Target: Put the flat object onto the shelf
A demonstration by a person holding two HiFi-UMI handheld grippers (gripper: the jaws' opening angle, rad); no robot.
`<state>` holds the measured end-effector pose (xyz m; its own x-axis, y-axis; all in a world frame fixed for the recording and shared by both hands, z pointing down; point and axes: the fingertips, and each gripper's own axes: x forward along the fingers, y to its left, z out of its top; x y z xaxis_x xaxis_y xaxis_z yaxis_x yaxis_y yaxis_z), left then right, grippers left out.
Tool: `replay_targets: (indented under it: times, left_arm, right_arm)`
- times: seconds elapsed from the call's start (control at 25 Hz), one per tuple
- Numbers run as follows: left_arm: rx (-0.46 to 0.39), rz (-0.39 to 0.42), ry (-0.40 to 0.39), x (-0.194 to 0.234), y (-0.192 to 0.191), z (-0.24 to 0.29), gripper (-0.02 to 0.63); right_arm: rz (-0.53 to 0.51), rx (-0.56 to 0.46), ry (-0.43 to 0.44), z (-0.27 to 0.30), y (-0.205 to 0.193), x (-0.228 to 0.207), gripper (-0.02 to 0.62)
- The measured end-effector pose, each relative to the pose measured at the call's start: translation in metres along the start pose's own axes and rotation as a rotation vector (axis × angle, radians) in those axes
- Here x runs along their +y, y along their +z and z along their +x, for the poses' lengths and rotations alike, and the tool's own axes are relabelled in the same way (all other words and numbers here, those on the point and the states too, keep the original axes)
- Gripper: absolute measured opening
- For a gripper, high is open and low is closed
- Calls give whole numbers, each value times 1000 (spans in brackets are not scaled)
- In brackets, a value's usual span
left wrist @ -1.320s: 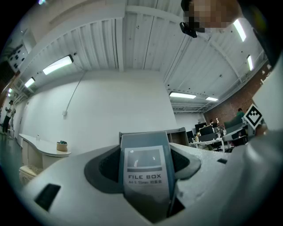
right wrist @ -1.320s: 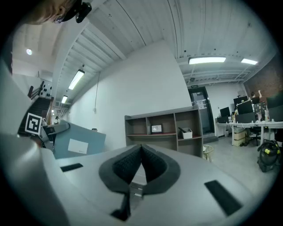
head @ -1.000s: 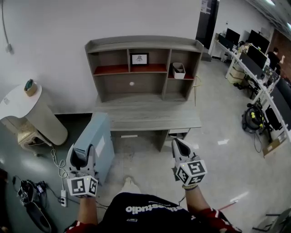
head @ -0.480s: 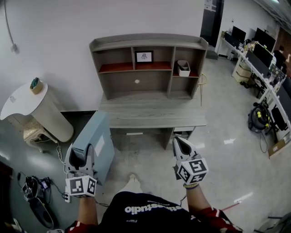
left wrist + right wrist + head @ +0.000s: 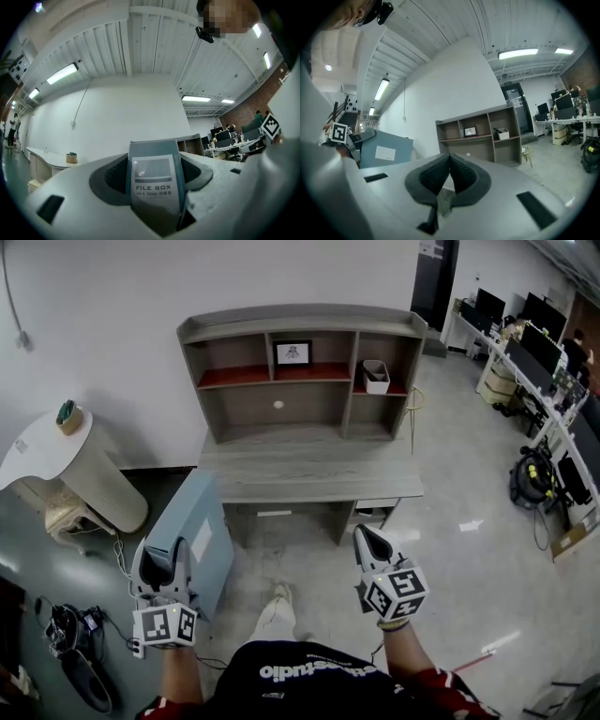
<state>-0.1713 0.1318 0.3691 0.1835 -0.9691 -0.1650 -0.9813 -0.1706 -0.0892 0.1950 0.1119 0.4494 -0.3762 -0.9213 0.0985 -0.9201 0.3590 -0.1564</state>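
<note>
A flat blue-grey file box with a white label stands upright between the jaws of my left gripper, low on the left in the head view. In the left gripper view the box's spine, labelled FILE BOX, fills the gap of that gripper, which is shut on it. My right gripper is shut and empty, its pads meeting. A grey wooden desk with a shelf unit on top stands ahead of both. The right gripper view shows the shelf unit and the box.
On the shelf's red-lined ledges are a small picture frame and a white basket. A white round table with a small pot stands left. Cables and a power strip lie on the floor. Office desks with monitors line the right.
The view has shifted slightly and a shoe has stepped forward below. Both grippers keep their places, the left one still shut on the file box.
</note>
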Motion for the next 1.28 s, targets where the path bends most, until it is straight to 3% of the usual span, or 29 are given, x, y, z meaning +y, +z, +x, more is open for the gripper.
replay_targets:
  times: [0.64,1.28]
  left_arm:
    - [8,-19,-1,12,-17,45,281]
    - [23,-61,38,55,-60,151,281]
  right_arm:
    - [-16,62,-28,34,-5,-16,2]
    - [-68,90,-20,148,20,-37,2]
